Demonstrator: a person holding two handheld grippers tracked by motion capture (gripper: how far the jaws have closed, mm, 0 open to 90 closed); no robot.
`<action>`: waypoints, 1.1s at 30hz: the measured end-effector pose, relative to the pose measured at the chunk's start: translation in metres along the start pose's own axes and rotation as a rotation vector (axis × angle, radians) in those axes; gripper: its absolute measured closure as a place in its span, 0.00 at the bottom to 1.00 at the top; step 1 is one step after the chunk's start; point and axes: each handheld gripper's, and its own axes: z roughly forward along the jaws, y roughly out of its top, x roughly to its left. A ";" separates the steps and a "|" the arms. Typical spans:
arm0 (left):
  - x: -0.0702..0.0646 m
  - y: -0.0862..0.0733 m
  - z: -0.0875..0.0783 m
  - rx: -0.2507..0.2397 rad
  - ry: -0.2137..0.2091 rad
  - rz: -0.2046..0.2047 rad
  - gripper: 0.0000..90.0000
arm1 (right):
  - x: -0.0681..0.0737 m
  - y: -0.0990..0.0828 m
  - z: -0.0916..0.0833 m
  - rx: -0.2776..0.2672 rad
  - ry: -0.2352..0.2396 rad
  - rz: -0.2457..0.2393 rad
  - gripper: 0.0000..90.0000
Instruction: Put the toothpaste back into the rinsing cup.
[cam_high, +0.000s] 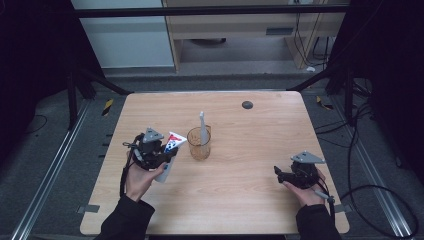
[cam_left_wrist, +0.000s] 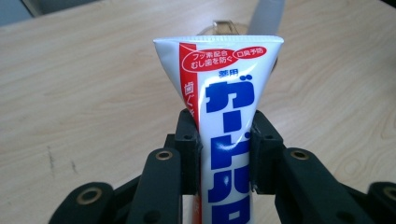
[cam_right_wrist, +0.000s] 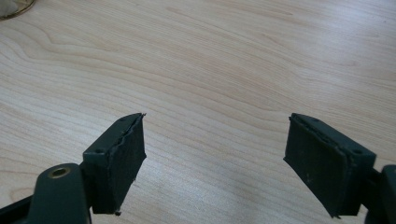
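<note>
The left hand-held gripper (cam_left_wrist: 223, 154) is clamping a toothpaste tube (cam_left_wrist: 223, 93) at nine o'clock of the amber cup (cam_high: 199, 144); a careless swing risks tipping it. The right hand-held gripper (cam_right_wrist: 215, 158) is sitting apart, empty.

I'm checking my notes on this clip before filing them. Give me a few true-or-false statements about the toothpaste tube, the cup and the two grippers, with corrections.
1. The left gripper is clamped on the toothpaste tube. True.
2. The tube's crimped flat end points away from that gripper, toward the cup. True.
3. The amber cup lies tipped on its side. False: it stands upright on the wooden table.
4. The cup holds nothing. False: a pale toothbrush stands in it, sticking out above the rim.
5. The right gripper grips a second tube. False: its jaws stand wide apart over bare wood with nothing between them.
</note>
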 end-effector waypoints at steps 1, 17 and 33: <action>0.001 0.002 -0.001 -0.012 0.002 -0.005 0.77 | 0.000 0.000 0.000 0.000 0.001 -0.001 0.22; 0.012 0.033 0.008 -0.200 0.070 -0.053 0.77 | 0.000 0.000 0.000 -0.002 -0.002 -0.001 0.22; 0.012 0.052 0.025 -0.356 0.084 -0.092 0.77 | 0.000 0.000 0.002 -0.004 0.002 -0.007 0.22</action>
